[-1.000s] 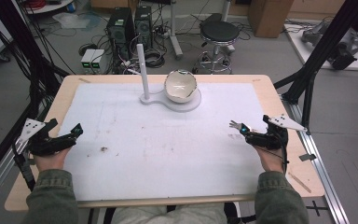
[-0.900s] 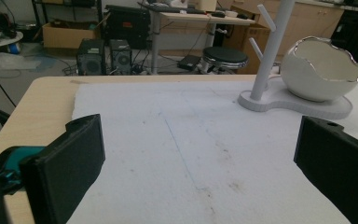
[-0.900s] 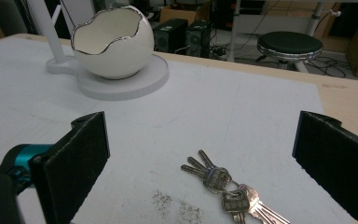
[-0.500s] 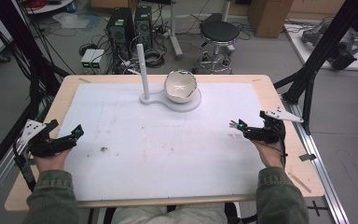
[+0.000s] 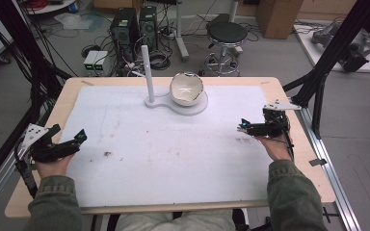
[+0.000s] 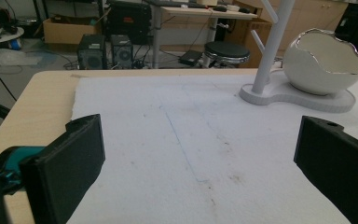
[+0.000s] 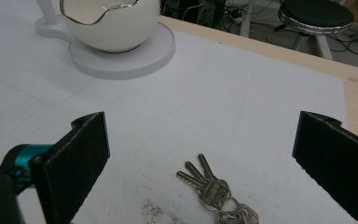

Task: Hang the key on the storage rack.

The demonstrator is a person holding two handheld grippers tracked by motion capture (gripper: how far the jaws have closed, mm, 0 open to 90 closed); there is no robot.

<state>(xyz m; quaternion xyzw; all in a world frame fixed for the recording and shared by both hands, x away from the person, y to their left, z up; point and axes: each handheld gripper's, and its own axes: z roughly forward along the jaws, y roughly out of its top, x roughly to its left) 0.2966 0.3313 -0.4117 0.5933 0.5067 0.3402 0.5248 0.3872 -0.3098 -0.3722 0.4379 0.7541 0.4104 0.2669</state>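
Observation:
A small bunch of keys [image 7: 216, 195] lies flat on the white mat, just in front of and between the jaws of my right gripper [image 7: 200, 154], which is open and holds nothing. In the high view the right gripper [image 5: 244, 127] hovers low at the mat's right side. My left gripper [image 5: 79, 138] rests at the mat's left edge; its jaws [image 6: 205, 163] stand wide open over bare mat. A white eggshell-shaped bowl [image 5: 187, 89] with a silver rim sits on a white base [image 5: 200, 107] beside an upright white branched post [image 5: 147, 72] at the back centre.
The white mat [image 5: 173, 159] covers most of the wooden table [image 5: 65, 103]; a small dark stain [image 5: 107, 154] marks it at the left. Black frame struts [image 5: 327, 62] rise at the table's right, and others at its left. A stool [image 5: 226, 33] and computers stand on the floor behind.
My right gripper has moved a little forward, away from the person, and slightly left along the mat's right side. The left gripper has stayed put.

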